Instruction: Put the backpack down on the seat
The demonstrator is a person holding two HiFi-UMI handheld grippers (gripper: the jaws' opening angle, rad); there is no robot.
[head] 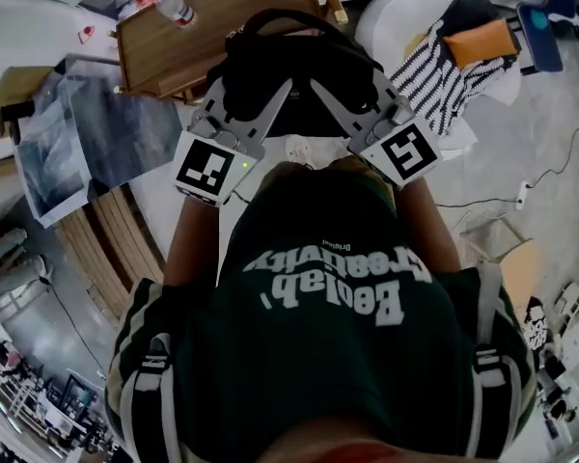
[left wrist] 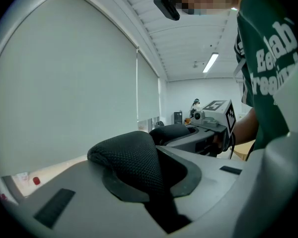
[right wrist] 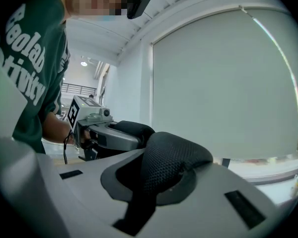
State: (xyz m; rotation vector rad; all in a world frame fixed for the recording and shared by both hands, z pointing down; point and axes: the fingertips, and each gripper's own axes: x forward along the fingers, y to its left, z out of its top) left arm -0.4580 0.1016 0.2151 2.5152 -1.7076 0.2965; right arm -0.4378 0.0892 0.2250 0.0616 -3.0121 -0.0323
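Observation:
A black backpack [head: 299, 75] hangs in front of the person's chest, held from both sides. My left gripper [head: 234, 85] is shut on a padded black mesh strap [left wrist: 134, 162] of the backpack, which bulges out between its jaws. My right gripper [head: 365, 83] is shut on the other mesh strap [right wrist: 171, 165] in the same way. Each gripper view shows the opposite gripper facing it: the right gripper [left wrist: 208, 128] and the left gripper [right wrist: 105, 133]. The wooden seat [head: 203, 27] lies beyond the backpack, up and to the left in the head view.
A plastic bottle [head: 174, 6] lies at the seat's far edge. A blue-grey sheet [head: 87, 133] lies left of the seat. A striped cloth [head: 444, 75] and an orange pouch [head: 478, 41] lie on a white surface at the right. A cable [head: 521, 196] runs across the floor.

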